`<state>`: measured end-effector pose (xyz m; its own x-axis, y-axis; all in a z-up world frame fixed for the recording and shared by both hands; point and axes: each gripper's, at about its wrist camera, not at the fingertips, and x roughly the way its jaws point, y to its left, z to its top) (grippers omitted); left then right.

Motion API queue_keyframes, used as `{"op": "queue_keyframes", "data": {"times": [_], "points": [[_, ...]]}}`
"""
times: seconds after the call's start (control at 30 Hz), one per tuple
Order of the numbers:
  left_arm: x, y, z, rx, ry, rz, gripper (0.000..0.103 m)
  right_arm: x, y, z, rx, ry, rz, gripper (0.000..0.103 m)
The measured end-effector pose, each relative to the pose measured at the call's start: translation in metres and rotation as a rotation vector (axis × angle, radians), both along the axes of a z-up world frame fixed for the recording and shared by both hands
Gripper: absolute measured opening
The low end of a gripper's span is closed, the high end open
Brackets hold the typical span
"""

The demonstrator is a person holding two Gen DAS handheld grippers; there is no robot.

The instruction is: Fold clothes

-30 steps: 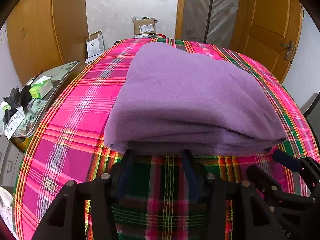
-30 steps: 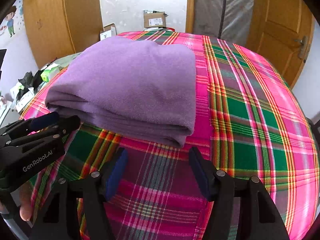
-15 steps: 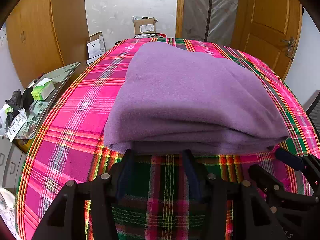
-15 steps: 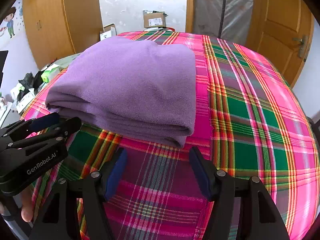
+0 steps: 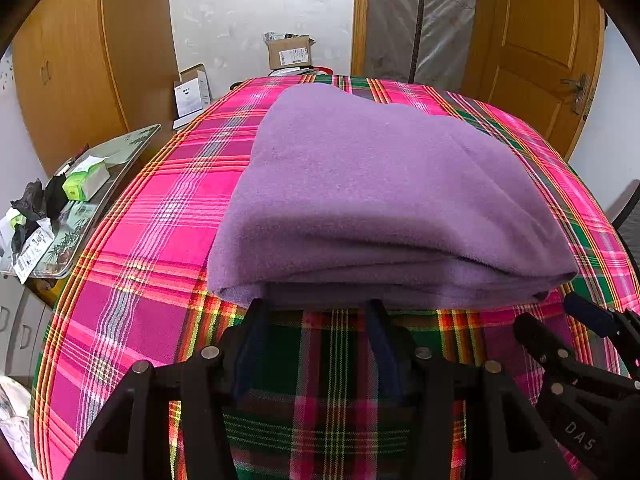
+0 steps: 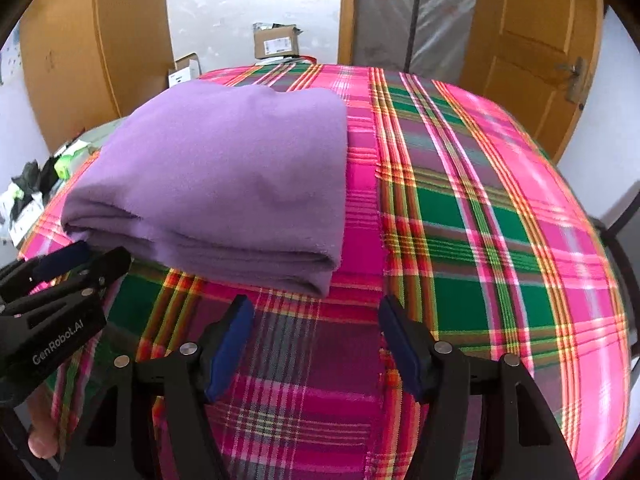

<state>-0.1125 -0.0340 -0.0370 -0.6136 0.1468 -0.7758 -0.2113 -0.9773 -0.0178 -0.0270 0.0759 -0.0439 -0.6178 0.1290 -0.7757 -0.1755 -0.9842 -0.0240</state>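
A purple blanket (image 5: 380, 200) is lying folded into a thick rectangle on a table covered with a pink, green and red plaid cloth (image 5: 132, 264). Its stacked layers are showing along the near edge, and it is sitting toward the left half of the table as the right wrist view shows it.

The left gripper (image 5: 316, 308) is resting low over the plaid cloth with its fingers spread apart, their tips sitting right at the blanket's near edge; whether they are touching the fabric cannot be told. The right gripper (image 6: 316, 312) is hovering just short of the blanket's near right corner, its blue-padded fingers (image 6: 232, 340) held wide and gripping nothing.

To the left of the table, a tray (image 5: 120, 148) is carrying a green box (image 5: 86, 180) and some papers. Cardboard boxes (image 5: 290, 52) are standing by the far wall, between wooden doors (image 5: 536, 56).
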Motion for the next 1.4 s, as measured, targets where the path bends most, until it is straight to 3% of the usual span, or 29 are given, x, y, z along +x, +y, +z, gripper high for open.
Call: {"op": "queue_keyframes", "data": {"times": [1.4], "points": [[-0.0013,0.0002,-0.0006,-0.001,-0.001,-0.004,0.052,-0.0019,0.003,-0.0013,-0.008,-0.004,-0.024,0.074]]}}
